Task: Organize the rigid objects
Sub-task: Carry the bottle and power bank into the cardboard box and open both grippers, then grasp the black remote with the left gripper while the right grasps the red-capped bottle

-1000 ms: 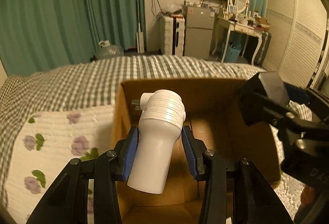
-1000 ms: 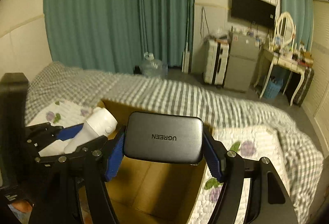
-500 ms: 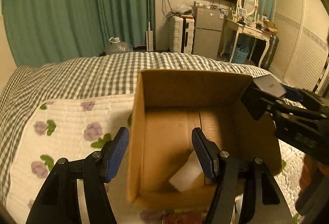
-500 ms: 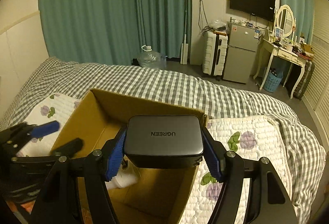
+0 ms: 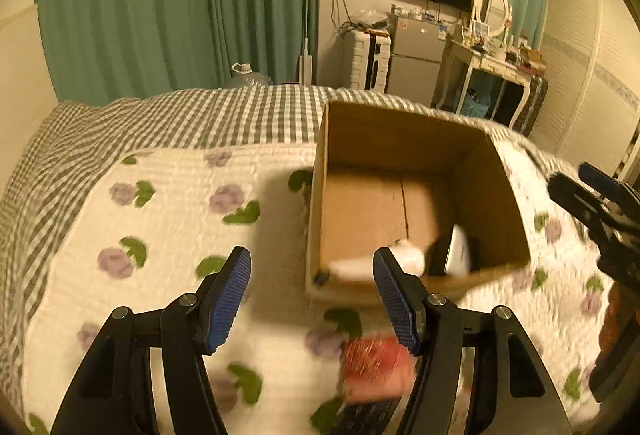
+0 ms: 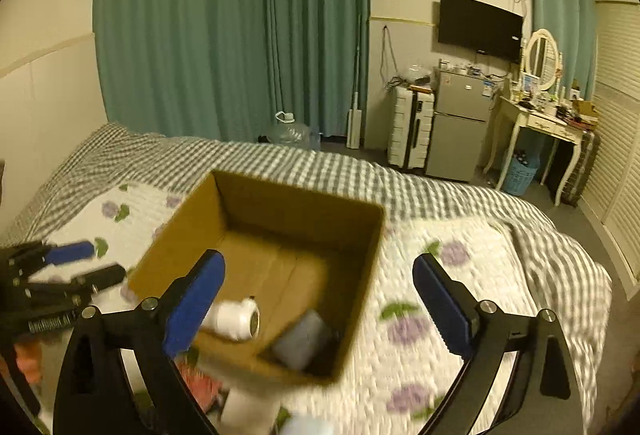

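From the left wrist view, the left claw [image 5: 312, 299] hangs above the bed's floral quilt [image 5: 168, 219], its blue-padded fingers [image 5: 230, 299] spread wide with nothing between them. It points forward and down toward the near left corner of the cardboard box [image 5: 404, 139], which sits open on the quilt. Inside the box, against the near wall, lie a white cylindrical gadget [image 5: 376, 265] on its side and a dark grey charger block [image 5: 456, 253] just beside it, standing on edge in the near right corner. A blurred red packet [image 5: 376, 363] lies on the quilt in front of the box, beneath the claw's right finger. The right claw [image 5: 588, 191] shows at the right edge, beside the box.

From the right wrist view, the right claw [image 6: 320, 303] is held high over the box [image 6: 296, 203], tilted downward, its fingers [image 6: 440, 303] spread wide and empty. The white gadget [image 6: 236, 319] and the grey charger [image 6: 302, 341] lie on the box floor near the closest wall. The left claw [image 6: 80, 261] appears at the left, over the quilt [image 6: 440, 323], also parted.
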Demonstrator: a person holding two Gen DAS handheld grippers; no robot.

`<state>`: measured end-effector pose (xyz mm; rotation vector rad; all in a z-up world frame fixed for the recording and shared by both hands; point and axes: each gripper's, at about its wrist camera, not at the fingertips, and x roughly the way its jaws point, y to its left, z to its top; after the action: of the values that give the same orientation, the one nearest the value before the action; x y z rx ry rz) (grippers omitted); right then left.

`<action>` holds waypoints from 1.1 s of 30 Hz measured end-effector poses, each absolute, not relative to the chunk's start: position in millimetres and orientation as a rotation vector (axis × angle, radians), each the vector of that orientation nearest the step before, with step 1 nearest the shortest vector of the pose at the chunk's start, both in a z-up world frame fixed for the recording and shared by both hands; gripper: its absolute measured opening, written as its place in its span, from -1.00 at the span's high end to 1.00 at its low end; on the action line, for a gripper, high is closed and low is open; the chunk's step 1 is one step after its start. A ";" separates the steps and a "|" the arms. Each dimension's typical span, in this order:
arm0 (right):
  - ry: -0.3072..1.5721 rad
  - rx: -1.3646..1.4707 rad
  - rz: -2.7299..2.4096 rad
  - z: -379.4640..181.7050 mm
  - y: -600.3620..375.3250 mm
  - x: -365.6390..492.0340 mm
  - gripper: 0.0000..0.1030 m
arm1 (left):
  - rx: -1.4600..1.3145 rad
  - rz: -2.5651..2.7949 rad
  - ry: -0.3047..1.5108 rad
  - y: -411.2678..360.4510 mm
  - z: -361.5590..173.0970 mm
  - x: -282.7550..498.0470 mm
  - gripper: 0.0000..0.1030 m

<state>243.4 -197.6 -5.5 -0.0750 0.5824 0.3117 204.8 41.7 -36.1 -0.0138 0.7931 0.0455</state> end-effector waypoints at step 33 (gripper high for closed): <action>0.867 -0.150 0.351 -122.4 -183.6 158.1 -0.86 | 0.101 -0.171 0.998 -11.4 -173.0 131.0 0.16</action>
<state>158.1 -183.6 -122.4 -0.1503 0.8669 0.3505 131.0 -11.4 -173.0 0.1008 0.9980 -0.1715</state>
